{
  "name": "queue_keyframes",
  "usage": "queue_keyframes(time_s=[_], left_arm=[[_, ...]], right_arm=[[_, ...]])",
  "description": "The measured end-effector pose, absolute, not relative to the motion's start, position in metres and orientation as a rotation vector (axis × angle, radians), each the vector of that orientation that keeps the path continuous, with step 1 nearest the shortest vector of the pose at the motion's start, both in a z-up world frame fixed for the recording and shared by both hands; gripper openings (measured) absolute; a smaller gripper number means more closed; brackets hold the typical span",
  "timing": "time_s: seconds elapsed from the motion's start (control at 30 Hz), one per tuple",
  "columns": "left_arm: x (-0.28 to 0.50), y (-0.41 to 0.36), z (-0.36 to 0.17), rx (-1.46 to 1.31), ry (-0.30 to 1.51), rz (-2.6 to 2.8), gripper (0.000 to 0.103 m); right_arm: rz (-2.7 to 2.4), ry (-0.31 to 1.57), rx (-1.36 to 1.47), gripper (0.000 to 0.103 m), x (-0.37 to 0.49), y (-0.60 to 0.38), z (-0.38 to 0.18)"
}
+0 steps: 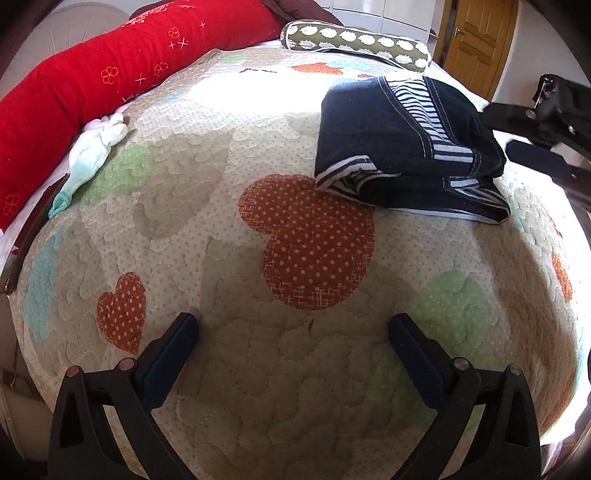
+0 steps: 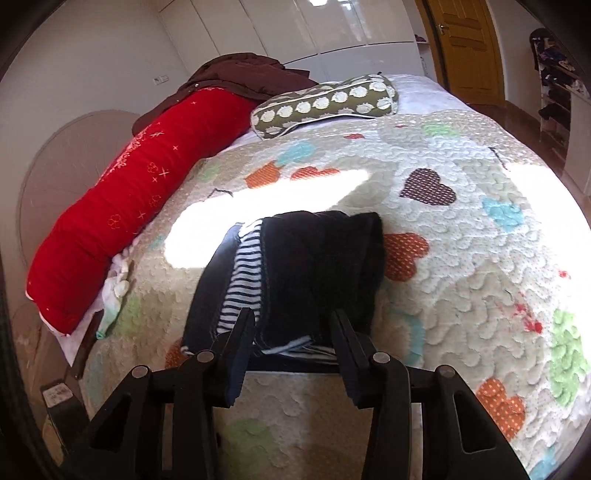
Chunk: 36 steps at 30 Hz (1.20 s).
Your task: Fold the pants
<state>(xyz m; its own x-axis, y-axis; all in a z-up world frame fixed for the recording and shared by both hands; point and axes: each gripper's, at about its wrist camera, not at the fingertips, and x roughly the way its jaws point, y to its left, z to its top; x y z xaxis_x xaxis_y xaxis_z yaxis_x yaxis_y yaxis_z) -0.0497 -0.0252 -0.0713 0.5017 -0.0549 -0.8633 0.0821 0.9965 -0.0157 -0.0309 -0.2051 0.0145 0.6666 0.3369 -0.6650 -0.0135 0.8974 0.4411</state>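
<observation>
Dark pants [image 1: 402, 147] with a striped lining, folded into a thick bundle, lying on the quilted bedspread [image 1: 258, 369] toward the right side of the left wrist view, one corner overlapping a big orange dotted patch [image 1: 314, 251]. Left tongs [image 1: 293, 332] spread wide open, nothing between the fingers, held above bare quilt well short of the bundle. Right tongs [image 2: 293, 325] also parted, the two fingers [image 2: 240, 350] reaching over the near edge of the pants [image 2: 306, 266]; striped fabric and dark cloth visible in the gap, but not pinched; whether the pads actually touch the cloth cannot be told. Same right tongs [image 1: 532, 158] seen from the left wrist view as a dark shape just beside the right edge of the bundle. Long red bolster [image 1: 110, 85] along the far left edge of the bed, with small embroidered flowers and stars. Green cushion with pale round motifs [image 1: 354, 42] lying beyond the pants near the far edge. Brown garment [image 2: 240, 74] heaped behind the bolster in the right wrist view. Small white and mint piece of clothing [image 1: 92, 151] crumpled on the quilt just beside the bolster. Bright patch of sunlight across the middle of the quilt beyond the pants. Wooden door [image 2: 465, 48] at the far right of the room, glossy white wardrobe [image 2: 314, 33] beside it.
</observation>
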Motion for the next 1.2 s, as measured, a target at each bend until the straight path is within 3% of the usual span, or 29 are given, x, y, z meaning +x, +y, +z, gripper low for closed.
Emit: queue_keyframes(time_s=[0.23,0.3,0.37,0.43,0.5,0.63,0.77,0.87,0.93,1.07,1.2], left_arm=[[-0.051,-0.023,-0.066,0.037,1.054,-0.112,0.103],[-0.051,-0.017,-0.058,-0.012,1.062,-0.147,0.1],[-0.054,-0.011,-0.045,-0.065,1.042,-0.19,0.1],[-0.055,-0.007,-0.026,-0.083,0.987,-0.206,0.1],[-0.048,-0.005,-0.006,-0.098,0.934,-0.224,0.1],[-0.003,-0.01,0.024,-0.146,0.914,-0.255,0.1],[0.049,-0.029,0.038,-0.177,0.934,-0.285,0.1],[0.082,-0.051,0.037,-0.149,0.962,-0.295,0.1],[0.099,-0.07,0.031,-0.114,0.975,-0.317,0.1],[0.129,-0.108,0.009,-0.051,1.036,-0.34,0.1],[0.158,-0.126,-0.03,-0.024,1.169,-0.303,0.093]], right_arm=[[0.173,0.901,0.405,0.042,-0.008,-0.208,-0.023],[0.109,0.915,0.379,0.054,-0.015,-0.215,-0.023],[0.126,0.909,0.415,0.054,-0.019,-0.229,-0.022],[0.147,0.885,0.47,0.05,-0.021,-0.243,-0.014],[0.183,0.843,0.52,0.039,-0.017,-0.255,0.0],[0.315,0.812,0.67,0.039,0.01,-0.262,0.013],[0.302,0.906,0.671,0.039,0.042,-0.253,-0.017],[0.239,0.918,0.66,0.041,0.043,-0.257,-0.045],[0.248,0.897,0.668,0.047,0.039,-0.26,-0.047],[0.258,0.884,0.631,0.049,0.038,-0.257,-0.047],[0.265,0.869,0.647,0.05,0.038,-0.261,-0.051]])
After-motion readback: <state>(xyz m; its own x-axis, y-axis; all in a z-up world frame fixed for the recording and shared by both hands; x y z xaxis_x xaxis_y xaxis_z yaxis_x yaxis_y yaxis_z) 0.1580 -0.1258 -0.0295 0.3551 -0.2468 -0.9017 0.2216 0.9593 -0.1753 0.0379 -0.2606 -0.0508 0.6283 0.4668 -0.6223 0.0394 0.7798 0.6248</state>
